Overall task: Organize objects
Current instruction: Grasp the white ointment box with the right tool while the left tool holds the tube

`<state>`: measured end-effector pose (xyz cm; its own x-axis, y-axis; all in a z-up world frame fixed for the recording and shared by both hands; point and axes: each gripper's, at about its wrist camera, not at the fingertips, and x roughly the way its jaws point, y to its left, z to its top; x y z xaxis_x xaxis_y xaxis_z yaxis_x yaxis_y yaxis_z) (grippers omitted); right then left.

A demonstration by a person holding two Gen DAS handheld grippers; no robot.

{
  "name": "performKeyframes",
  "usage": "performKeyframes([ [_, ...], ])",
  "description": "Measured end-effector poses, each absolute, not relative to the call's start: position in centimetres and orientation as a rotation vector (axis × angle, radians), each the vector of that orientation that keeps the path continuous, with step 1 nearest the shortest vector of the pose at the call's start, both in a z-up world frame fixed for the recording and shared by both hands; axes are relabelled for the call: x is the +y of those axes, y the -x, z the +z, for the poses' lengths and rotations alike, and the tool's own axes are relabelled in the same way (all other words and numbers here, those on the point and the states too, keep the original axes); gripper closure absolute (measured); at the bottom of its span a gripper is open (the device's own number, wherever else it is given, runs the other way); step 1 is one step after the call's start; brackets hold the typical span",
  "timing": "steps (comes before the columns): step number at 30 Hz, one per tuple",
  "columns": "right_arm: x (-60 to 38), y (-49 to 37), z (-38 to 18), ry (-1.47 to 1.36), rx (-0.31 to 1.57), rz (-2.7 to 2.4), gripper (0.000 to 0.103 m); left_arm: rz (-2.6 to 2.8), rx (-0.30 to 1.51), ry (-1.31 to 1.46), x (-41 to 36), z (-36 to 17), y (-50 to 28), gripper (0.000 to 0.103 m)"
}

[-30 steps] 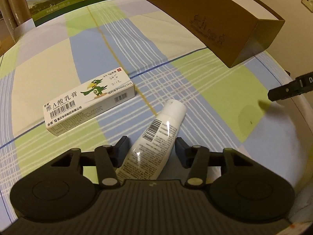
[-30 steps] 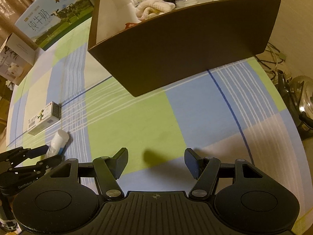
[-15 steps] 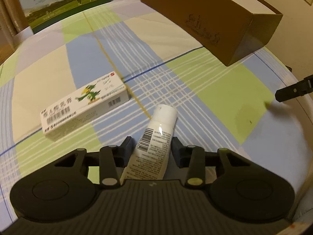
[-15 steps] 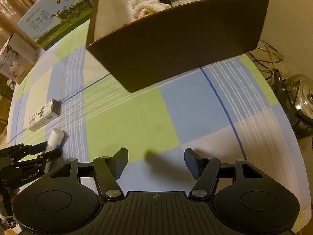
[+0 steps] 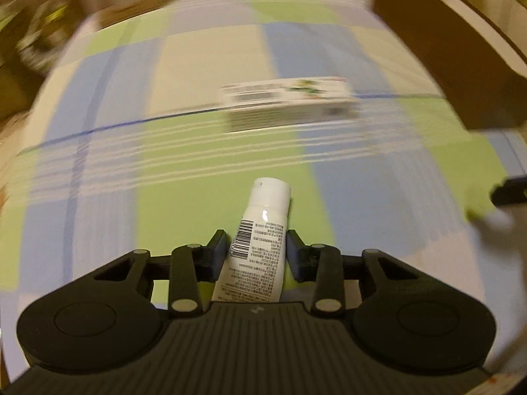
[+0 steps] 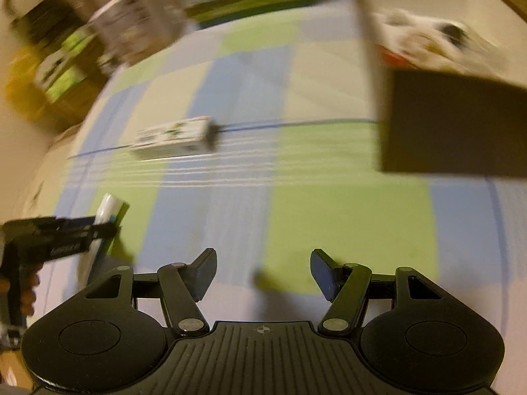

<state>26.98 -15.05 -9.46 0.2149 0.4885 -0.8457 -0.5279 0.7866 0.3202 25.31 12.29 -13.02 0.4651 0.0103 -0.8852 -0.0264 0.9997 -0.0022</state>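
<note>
My left gripper (image 5: 257, 247) is shut on a white tube (image 5: 260, 237) with a barcode, cap pointing forward, held above the checked cloth. The tube also shows in the right wrist view (image 6: 107, 210), between the left gripper's fingers (image 6: 98, 230). A white ointment carton (image 5: 290, 102) lies on the cloth ahead; it also shows in the right wrist view (image 6: 174, 138). My right gripper (image 6: 263, 273) is open and empty over the cloth. A brown box (image 6: 454, 121) holding several items stands at the right.
The brown box (image 5: 454, 59) stands at the far right in the left wrist view. Blurred cartons (image 6: 131, 26) stand beyond the table's far left edge. My right gripper's fingertip (image 5: 510, 191) shows at the right edge.
My left gripper has closed on the tube and lifted it. Both views have swung sharply and are blurred; the carton and the box have shifted right.
</note>
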Motion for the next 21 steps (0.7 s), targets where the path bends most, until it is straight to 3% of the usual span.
performKeyframes([
  [11, -6.9, -29.7, -9.7, 0.182, 0.98, 0.952, 0.042, 0.34, 1.073, 0.174, 19.2, -12.8, -24.5, 0.07],
  [21, 0.7, -34.4, -11.8, 0.321, 0.866, 1.137, 0.042, 0.379, 1.074, 0.213, 19.6, -12.7, -24.7, 0.07],
])
